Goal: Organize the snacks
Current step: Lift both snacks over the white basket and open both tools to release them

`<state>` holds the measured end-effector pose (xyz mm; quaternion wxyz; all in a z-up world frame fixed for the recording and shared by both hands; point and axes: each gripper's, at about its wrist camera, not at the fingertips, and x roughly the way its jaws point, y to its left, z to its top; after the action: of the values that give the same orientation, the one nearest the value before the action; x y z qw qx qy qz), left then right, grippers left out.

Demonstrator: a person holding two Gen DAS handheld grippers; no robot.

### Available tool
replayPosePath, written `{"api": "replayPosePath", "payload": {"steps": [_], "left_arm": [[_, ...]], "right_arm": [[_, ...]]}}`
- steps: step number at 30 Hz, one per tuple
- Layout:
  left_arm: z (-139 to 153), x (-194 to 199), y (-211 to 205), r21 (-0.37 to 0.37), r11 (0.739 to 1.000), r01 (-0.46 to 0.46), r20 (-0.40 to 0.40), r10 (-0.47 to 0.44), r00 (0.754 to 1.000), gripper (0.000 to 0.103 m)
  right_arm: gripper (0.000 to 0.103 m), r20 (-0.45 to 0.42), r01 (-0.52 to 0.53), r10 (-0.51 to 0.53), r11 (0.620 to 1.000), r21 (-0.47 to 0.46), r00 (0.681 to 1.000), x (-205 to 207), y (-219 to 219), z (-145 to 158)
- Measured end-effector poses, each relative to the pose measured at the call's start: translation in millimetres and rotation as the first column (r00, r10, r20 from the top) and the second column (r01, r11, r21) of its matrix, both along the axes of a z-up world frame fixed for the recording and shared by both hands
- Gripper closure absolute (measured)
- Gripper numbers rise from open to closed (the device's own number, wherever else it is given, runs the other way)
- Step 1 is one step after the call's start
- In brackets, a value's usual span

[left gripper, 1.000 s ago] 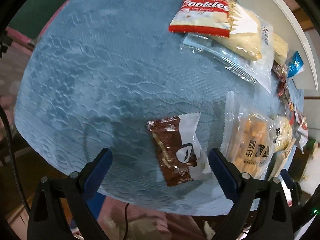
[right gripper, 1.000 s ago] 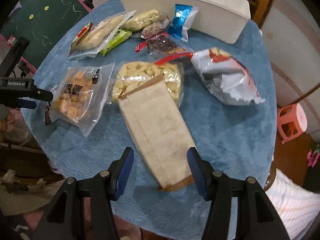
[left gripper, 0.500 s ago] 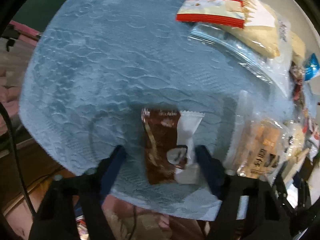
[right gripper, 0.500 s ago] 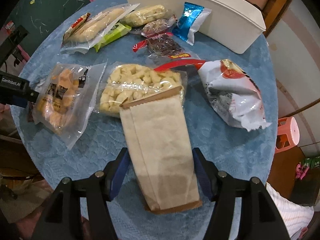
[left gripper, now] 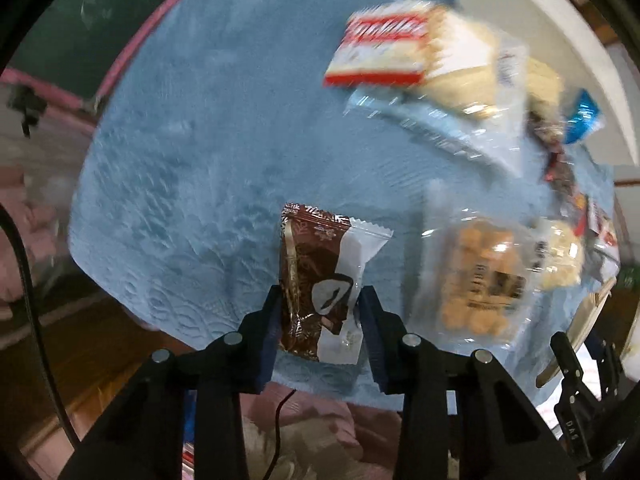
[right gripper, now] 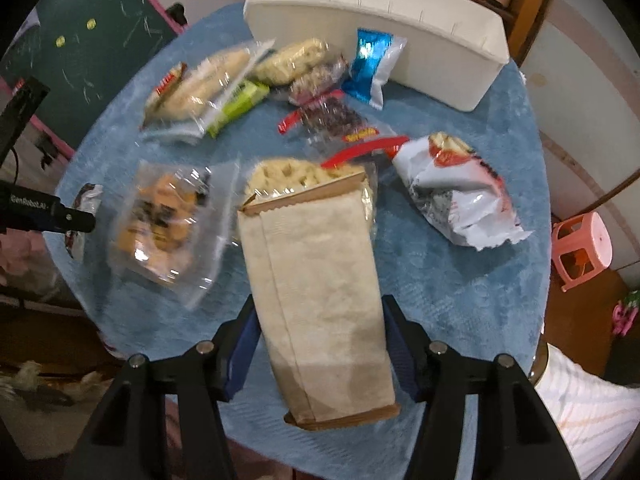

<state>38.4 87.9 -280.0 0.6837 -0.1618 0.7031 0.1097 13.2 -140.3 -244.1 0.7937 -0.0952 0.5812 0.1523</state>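
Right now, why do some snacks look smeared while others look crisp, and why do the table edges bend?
Left wrist view: the brown-and-white wrapper in the left gripper stays sharp while the cookie pack smears, which suggests camera motion. Right wrist view: milder blur, glare on the clear bag. Both views: fisheye lens curves the blue tablecloth.

dim indoor light; motion blur; plastic glare; fisheye-warped edges

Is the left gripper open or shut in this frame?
Shut. The left gripper has both fingers pressed against the brown-and-white snack packet.
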Motion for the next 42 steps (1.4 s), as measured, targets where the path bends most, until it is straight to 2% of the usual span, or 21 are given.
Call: {"api": "replayPosePath", "payload": {"steps": [4,8,9,15,22,25,29,33,40,42], "left_arm": [[38,16,-18,0.051,0.997,0.065,0.093,-0.070,0.993,0.067],[83,33,-29,0.069,0.990,0.119,0.191,-0.131,0.973,0.067],[101,38,-27,0.077,0.988,0.137,0.224,-0.151,0.963,0.067],[160,60,-35,0.091,0.977,0.194,0.346,-0.214,0.914,0.067],[205,103,-39,0.103,0.965,0.242,0.451,-0.262,0.853,0.067],[224,128,-44,0.128,0.957,0.260,0.503,-0.288,0.815,0.067],[241,159,-49,0.163,0.947,0.276,0.553,-0.319,0.769,0.067],[249,186,-53,0.197,0.939,0.280,0.583,-0.342,0.737,0.067],[238,231,-61,0.231,0.929,0.288,0.585,-0.369,0.722,0.067],[231,246,-64,0.238,0.927,0.291,0.578,-0.376,0.724,0.067]], "right_arm": [[0.044,0.040,0.027,-0.027,1.000,0.014,0.999,3,7,27],[0.044,0.064,0.097,-0.098,0.995,0.015,0.993,17,12,60],[0.044,0.073,0.117,-0.119,0.993,0.032,0.990,21,13,70],[0.044,0.156,0.178,-0.185,0.982,0.062,0.970,40,15,118],[0.044,0.276,0.210,-0.224,0.974,0.079,0.935,71,25,172],[0.044,0.305,0.221,-0.238,0.971,0.089,0.922,88,27,188],[0.044,0.348,0.237,-0.255,0.967,0.095,0.902,116,30,204],[0.044,0.383,0.266,-0.283,0.959,0.097,0.879,145,34,216],[0.044,0.409,0.328,-0.346,0.938,0.114,0.845,192,30,219],[0.044,0.403,0.356,-0.370,0.928,0.112,0.837,204,27,214]]}}
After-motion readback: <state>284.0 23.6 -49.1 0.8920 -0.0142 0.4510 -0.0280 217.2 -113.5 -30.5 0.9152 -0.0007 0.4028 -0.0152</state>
